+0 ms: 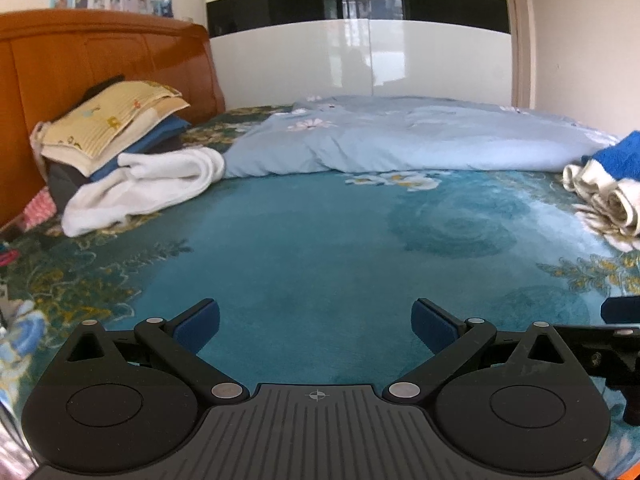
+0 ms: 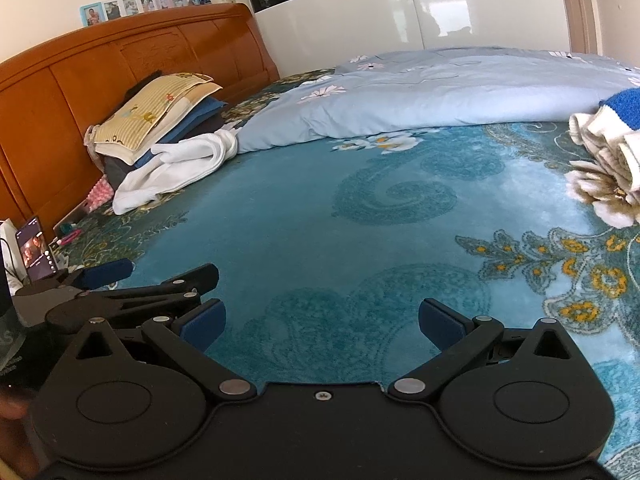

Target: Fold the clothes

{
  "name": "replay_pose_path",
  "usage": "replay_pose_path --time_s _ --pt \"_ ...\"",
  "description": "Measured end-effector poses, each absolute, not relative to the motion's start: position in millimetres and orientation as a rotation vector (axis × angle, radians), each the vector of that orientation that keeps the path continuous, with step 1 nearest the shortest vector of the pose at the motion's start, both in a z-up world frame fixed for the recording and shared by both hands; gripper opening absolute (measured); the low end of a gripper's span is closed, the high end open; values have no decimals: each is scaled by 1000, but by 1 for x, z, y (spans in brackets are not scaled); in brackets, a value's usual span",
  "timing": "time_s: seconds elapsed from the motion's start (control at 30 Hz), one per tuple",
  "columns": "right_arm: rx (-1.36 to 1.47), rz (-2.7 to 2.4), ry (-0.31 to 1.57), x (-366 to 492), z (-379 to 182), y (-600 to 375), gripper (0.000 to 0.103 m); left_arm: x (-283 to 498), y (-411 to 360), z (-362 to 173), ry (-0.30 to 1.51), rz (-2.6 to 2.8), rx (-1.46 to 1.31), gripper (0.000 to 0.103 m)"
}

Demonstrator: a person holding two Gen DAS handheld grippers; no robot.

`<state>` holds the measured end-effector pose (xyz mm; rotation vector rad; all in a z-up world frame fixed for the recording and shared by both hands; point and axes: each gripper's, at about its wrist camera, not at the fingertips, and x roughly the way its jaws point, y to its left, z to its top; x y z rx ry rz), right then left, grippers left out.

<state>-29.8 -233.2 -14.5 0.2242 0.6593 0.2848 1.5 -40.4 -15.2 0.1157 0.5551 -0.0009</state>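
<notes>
While over bedspread point(image 1: 304, 248), both grippers' jaws wide open, empty

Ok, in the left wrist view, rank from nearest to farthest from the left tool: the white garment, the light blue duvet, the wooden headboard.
Measured from the left tool:
1. White garment, ahead on the left, crumpled on the bed.
2. Light blue duvet, straight ahead across the bed's far side.
3. Wooden headboard, far left, behind the pile of clothes.
</notes>
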Motion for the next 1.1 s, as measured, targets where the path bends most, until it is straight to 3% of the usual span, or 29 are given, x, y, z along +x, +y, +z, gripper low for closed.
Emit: replay_pose_path --time_s 1.1 --pt "218 296 729 -26 -31 -227 102 7 -21 -41 743 11 61 103"
